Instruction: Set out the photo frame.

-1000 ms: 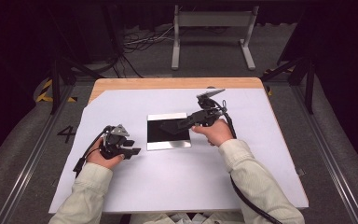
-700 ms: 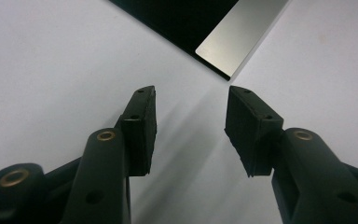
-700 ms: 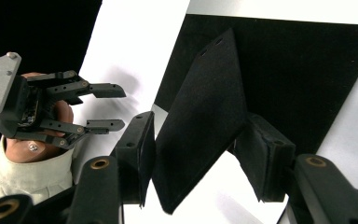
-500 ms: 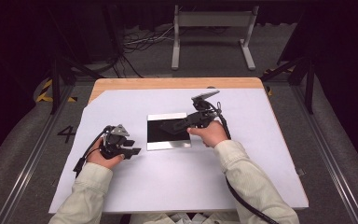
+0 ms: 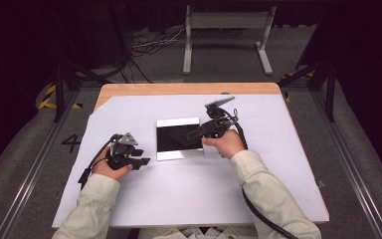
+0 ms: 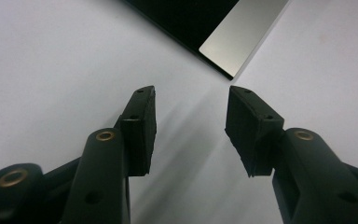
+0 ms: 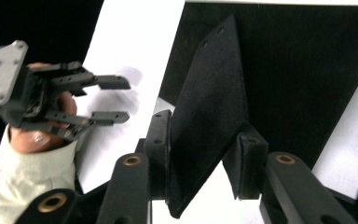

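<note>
White sheet [image 5: 179, 199] over table; dark tray [image 5: 179, 138] at centre. Right gripper [image 7: 200, 154], jaws just closing, pinching black panel [image 7: 209, 107] upright for lifting clear. Left gripper [image 6: 191, 126] spread, empty, waiting beside tray corner.

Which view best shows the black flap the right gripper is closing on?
The right gripper view: the black flap stands between the jaws of the right gripper, which have just been closing. The high view shows it small and dark over the black sheet. The left gripper view shows the sheet's corner.
</note>
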The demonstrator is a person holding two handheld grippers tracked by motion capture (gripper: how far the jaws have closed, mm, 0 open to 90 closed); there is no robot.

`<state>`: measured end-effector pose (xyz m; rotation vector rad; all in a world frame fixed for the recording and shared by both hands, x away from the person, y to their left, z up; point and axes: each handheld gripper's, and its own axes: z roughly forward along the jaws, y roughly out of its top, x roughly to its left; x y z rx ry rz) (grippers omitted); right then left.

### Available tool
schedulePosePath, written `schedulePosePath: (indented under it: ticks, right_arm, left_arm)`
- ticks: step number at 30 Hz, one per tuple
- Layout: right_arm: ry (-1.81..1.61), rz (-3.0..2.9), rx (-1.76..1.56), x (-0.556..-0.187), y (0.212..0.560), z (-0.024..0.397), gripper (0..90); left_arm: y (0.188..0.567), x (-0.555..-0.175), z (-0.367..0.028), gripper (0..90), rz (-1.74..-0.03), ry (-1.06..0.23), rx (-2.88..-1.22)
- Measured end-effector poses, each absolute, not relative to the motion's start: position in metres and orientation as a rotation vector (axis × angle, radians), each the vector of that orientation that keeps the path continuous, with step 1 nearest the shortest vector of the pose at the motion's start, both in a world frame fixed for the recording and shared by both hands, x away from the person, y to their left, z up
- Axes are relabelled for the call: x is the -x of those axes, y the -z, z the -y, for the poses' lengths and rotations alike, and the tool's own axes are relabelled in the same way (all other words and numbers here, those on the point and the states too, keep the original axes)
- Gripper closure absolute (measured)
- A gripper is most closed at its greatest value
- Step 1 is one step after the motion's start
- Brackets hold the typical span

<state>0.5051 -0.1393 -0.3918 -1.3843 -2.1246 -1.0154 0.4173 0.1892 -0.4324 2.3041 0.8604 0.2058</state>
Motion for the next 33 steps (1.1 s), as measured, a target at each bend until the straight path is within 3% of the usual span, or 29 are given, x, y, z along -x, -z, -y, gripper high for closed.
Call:
schedulePosePath:
  ticks: [10,21,33]
  right_arm:
    - [1.025,2.161,1.323,-0.490,0.384,0.156,73.1]
    - [1.105,2.122,1.232,-0.469,0.374,0.173,86.9]
    - [1.222,2.163,1.181,-0.458,0.371,0.183,87.3]
  left_arm:
    - [0.432,-0.417,-0.189,53.6,-0.864,-0.215,-2.305]
    - [0.433,-0.417,-0.188,53.5,-0.860,-0.213,-2.312]
    - [0.433,-0.417,-0.187,53.5,-0.858,-0.209,-2.317]
